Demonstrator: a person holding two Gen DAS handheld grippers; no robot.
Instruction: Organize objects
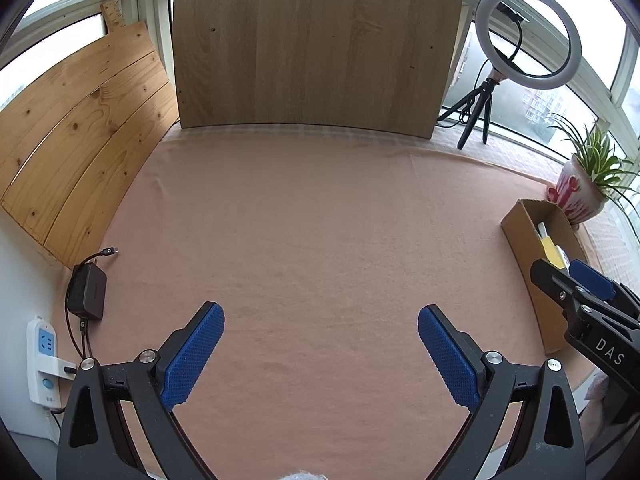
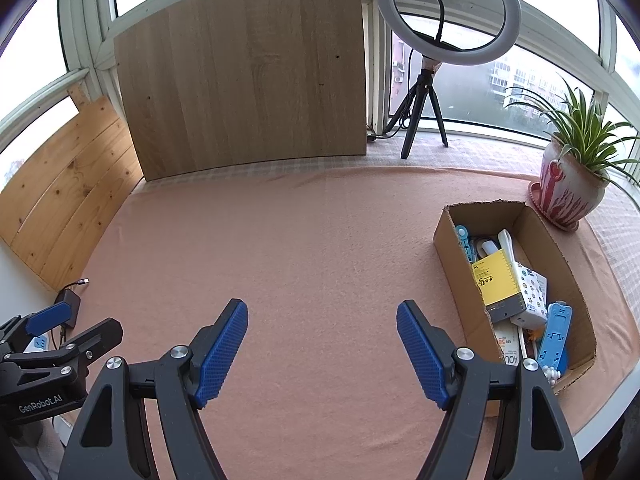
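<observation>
A brown cardboard box (image 2: 452,256) stands at the right of the pink cloth and holds several small items: a yellow packet (image 2: 498,280), a white patterned pack (image 2: 534,292), a blue plastic stand (image 2: 554,336). The same box (image 1: 520,236) shows at the right edge of the left wrist view. My left gripper (image 1: 320,324) hovers open over bare cloth, nothing between its blue pads. My right gripper (image 2: 322,320) is open too and empty, with the box just right of it. Each gripper appears in the other's view: the right gripper (image 1: 568,280) and the left gripper (image 2: 76,322).
A wooden board (image 2: 248,76) leans at the back and pine planks (image 1: 80,128) at the left. A ring light on a tripod (image 2: 444,16) and a potted plant (image 2: 568,184) stand back right. A black charger (image 1: 88,292) and white power strip (image 1: 42,360) lie at the left edge.
</observation>
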